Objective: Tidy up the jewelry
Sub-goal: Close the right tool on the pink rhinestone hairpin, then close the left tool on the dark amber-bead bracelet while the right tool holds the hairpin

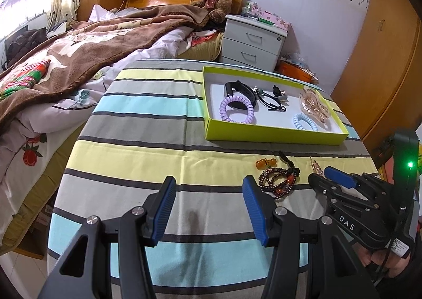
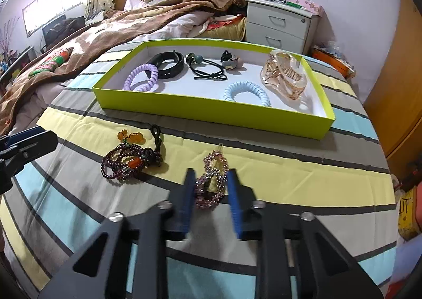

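Note:
My right gripper [image 2: 211, 185] rests on the striped cloth with its blue pads against both sides of a sparkly purple rhinestone hair clip [image 2: 212, 183], shut on it. The clip's tip [image 1: 315, 165] also shows in the left wrist view, just ahead of the right gripper [image 1: 320, 173]. Left of the clip lies a dark bead bracelet [image 2: 126, 164] with orange beads and an amber pendant [image 2: 132, 138]. My left gripper [image 1: 209, 183] hovers open over bare cloth, the bracelet [image 1: 279, 183] just right of its right finger. A lime-green tray [image 2: 211, 111] stands behind.
The tray [image 1: 274, 136] holds a purple coil tie [image 2: 143, 77], a black band [image 2: 168, 64], black hair ties [image 2: 208, 69], a blue coil tie [image 2: 246, 93] and an amber claw clip [image 2: 284, 75]. A bed [image 1: 79, 48] lies left, a white nightstand [image 1: 253, 40] behind, a wooden wardrobe [image 1: 382, 61] right.

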Demonstrator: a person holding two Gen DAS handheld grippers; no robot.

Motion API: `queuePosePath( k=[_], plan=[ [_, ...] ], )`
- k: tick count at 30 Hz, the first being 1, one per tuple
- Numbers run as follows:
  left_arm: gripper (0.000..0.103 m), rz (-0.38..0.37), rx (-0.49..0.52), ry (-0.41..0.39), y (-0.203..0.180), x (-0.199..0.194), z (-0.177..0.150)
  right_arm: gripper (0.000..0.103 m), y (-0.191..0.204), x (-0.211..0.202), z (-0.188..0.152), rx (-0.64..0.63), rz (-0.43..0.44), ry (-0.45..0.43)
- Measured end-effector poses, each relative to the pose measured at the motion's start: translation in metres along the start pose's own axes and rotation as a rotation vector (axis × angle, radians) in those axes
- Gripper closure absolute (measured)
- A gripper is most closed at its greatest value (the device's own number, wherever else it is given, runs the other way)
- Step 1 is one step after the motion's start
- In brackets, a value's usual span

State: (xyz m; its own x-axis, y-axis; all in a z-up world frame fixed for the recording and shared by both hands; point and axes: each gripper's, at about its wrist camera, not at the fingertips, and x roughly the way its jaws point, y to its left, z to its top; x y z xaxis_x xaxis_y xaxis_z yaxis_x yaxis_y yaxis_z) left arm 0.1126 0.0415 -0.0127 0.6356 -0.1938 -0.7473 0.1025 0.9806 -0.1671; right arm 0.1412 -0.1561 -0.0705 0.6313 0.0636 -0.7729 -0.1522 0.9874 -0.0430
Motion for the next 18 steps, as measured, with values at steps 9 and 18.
queuePosePath(
  k=[9, 18],
  plan=[
    [0.049, -0.059, 0.009, 0.033, -0.013, 0.008, 0.001, 0.092, -0.018, -0.014, -0.004, 0.037, 0.007, -0.033],
    [0.049, -0.123, 0.112, 0.081, -0.050, 0.024, 0.002, 0.092, -0.040, -0.031, -0.011, 0.075, 0.006, -0.068]
  ],
)
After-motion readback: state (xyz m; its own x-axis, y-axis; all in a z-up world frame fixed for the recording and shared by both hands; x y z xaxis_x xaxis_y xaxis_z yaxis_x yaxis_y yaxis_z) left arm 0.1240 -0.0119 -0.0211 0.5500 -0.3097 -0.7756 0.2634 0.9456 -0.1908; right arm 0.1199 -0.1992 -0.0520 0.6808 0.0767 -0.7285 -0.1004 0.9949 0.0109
